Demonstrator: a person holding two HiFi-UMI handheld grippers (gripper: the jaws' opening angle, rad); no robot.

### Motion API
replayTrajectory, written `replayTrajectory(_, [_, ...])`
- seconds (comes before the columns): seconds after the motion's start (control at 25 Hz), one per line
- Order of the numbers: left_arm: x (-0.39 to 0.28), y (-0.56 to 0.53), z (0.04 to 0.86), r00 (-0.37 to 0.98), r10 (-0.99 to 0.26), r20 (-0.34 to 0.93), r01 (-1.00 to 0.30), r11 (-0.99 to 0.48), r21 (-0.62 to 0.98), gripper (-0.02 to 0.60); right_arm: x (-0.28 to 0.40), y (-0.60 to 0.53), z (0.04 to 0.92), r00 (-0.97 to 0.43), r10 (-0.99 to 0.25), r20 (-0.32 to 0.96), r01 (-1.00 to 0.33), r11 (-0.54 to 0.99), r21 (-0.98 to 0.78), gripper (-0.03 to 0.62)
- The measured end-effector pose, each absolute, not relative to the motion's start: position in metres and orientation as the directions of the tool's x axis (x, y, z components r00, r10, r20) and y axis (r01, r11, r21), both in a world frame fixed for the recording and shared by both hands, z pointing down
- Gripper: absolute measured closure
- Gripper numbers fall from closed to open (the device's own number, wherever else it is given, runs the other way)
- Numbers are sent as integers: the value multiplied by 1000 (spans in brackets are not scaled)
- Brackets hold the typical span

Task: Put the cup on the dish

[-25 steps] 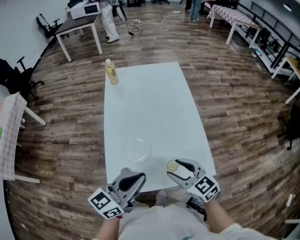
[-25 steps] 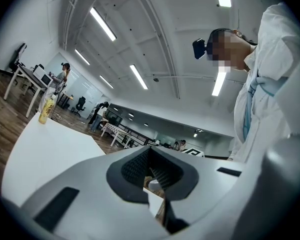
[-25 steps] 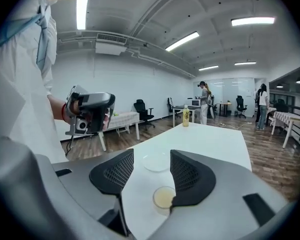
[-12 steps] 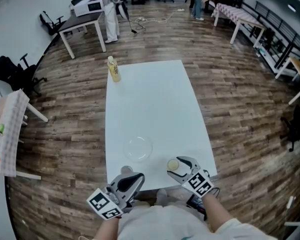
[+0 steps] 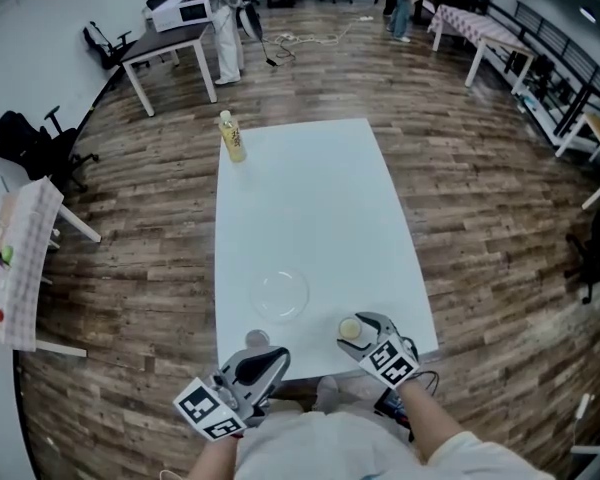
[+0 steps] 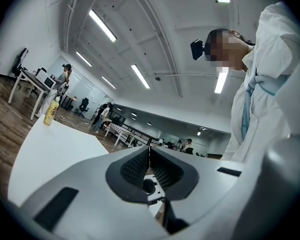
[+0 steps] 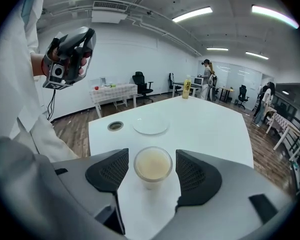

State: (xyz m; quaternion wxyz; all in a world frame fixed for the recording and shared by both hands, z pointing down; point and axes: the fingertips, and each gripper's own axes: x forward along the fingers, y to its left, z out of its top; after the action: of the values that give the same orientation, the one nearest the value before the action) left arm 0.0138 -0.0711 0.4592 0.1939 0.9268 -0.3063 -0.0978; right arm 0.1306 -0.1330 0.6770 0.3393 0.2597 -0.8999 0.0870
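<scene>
Cup (image 7: 152, 163) standing loose between opening right tongs (image 7: 151, 176); left tongs (image 6: 149, 164) pressing together, empty. Dish (image 7: 151, 125) lying bare beyond right tongs: placing remaining.

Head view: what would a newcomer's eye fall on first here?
A small clear plastic cup of pale creamy liquid stands at the near edge of the white table, between the opening jaws of the right claw, which do not touch it. A round transparent dish lies empty just beyond, to the left. A yellow bottle stands alone at the far left corner.
</scene>
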Motion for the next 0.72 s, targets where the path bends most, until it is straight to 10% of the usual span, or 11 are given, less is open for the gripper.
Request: replayTrajectory(0.72, [12, -67, 460, 792, -609, -54, -536, -734, 416, 579, 135, -135, 697, -579, -408, 706, -526, 849, 60, 312])
